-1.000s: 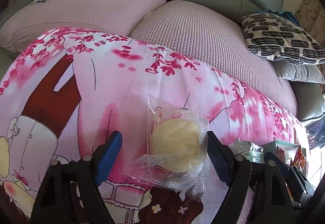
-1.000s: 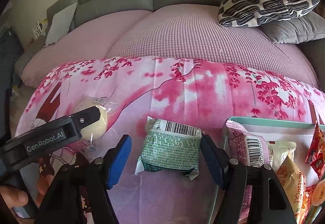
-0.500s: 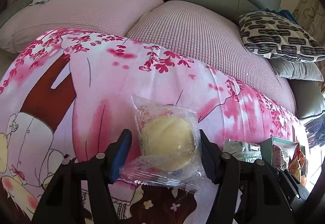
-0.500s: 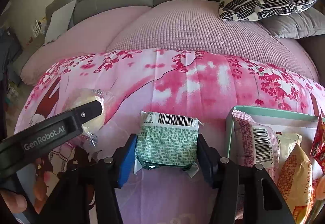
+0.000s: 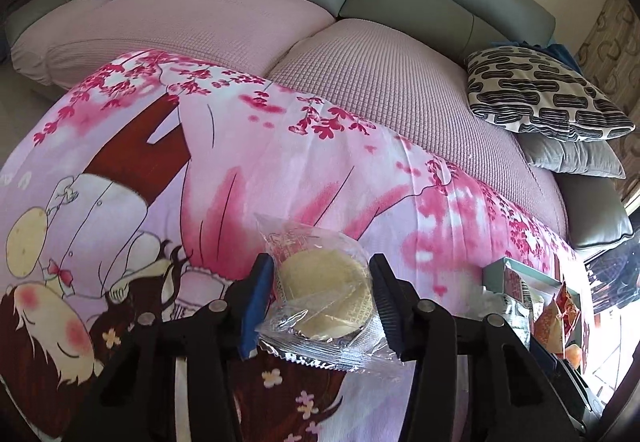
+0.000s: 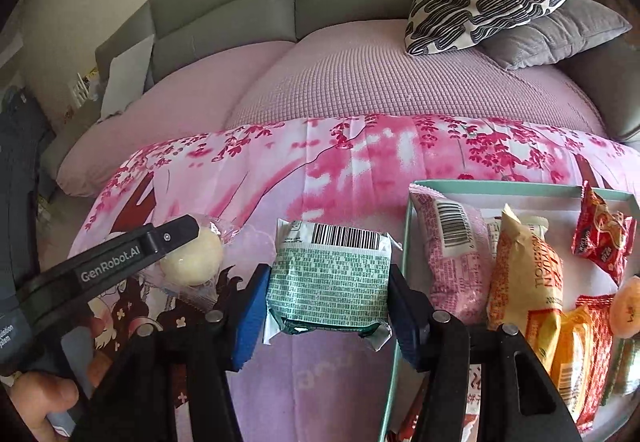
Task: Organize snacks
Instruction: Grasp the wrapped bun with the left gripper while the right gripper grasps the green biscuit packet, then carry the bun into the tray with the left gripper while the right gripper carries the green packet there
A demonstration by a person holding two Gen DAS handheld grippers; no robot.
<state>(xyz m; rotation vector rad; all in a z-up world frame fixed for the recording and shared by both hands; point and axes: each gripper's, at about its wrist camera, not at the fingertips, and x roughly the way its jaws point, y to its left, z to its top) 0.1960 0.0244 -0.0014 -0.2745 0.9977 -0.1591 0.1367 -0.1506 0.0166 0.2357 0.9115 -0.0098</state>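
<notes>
Hidden and cut-off parts around the snack box

In the right wrist view the teal snack box (image 6: 520,186) runs off the frame's lower right, its packets' print too small to read; in the left wrist view only the box's corner (image 5: 500,269) shows, at the right edge.

A pink cherry-blossom blanket (image 6: 360,165) with a cartoon figure printed on it covers the surface in front of the sofa (image 6: 360,77). On the blanket sits a teal-rimmed tray (image 6: 520,186) at the right, filled with wrapped snacks (image 6: 524,274).
</notes>
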